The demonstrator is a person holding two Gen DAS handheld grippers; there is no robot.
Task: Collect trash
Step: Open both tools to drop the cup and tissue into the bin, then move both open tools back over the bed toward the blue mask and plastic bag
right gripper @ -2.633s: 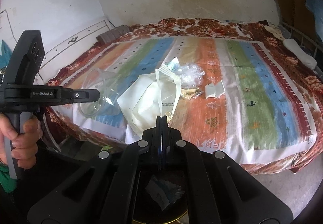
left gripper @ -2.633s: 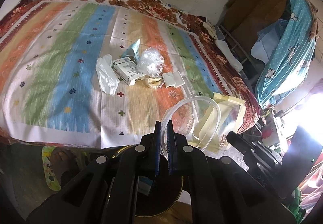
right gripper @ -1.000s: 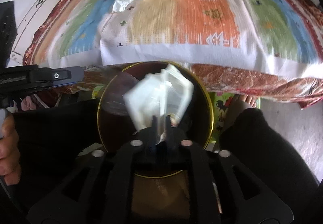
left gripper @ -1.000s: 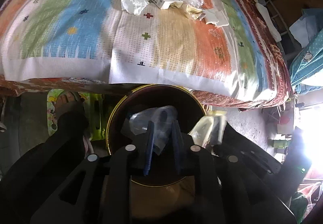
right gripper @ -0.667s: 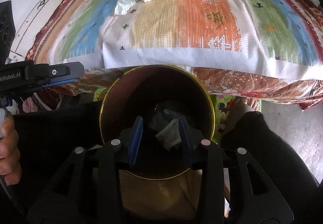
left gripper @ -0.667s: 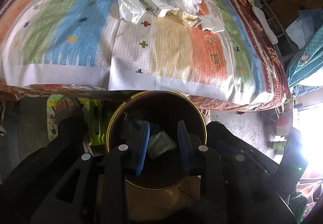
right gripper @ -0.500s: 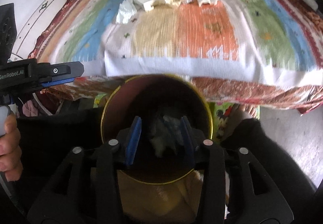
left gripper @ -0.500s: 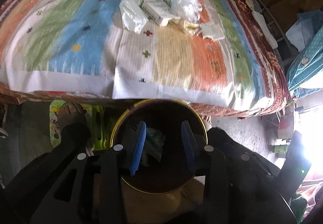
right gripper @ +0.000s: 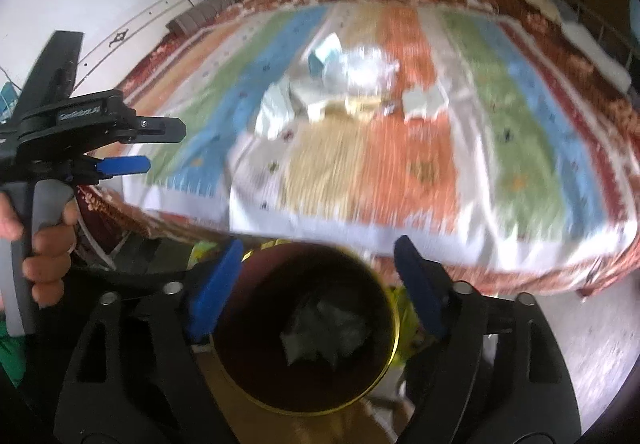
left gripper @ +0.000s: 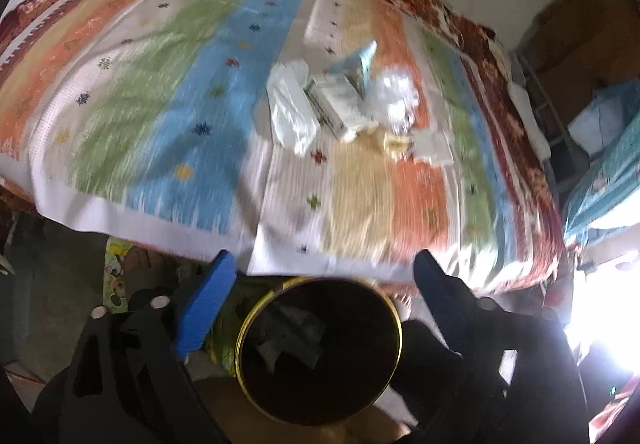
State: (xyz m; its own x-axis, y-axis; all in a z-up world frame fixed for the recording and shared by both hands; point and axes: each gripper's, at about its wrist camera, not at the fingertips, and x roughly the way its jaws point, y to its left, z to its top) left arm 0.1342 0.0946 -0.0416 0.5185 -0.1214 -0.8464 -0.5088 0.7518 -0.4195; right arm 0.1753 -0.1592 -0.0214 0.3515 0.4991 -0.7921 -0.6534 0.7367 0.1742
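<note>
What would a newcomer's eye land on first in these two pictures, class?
The striped bedspread fills both views, with a cluster of trash lying near its middle. Below the bed's near edge stands a dark bin with a gold rim, crumpled scraps inside, framed by the open blue-padded left hand-held gripper.

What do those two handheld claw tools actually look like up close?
Each is a matte black plastic frame with silver screws and two long fingers faced with bright blue pads. The left gripper, seen from the right one, has a grey pistol handle, held by a bare hand, and small white lettering on its side. No cables are visible.
</note>
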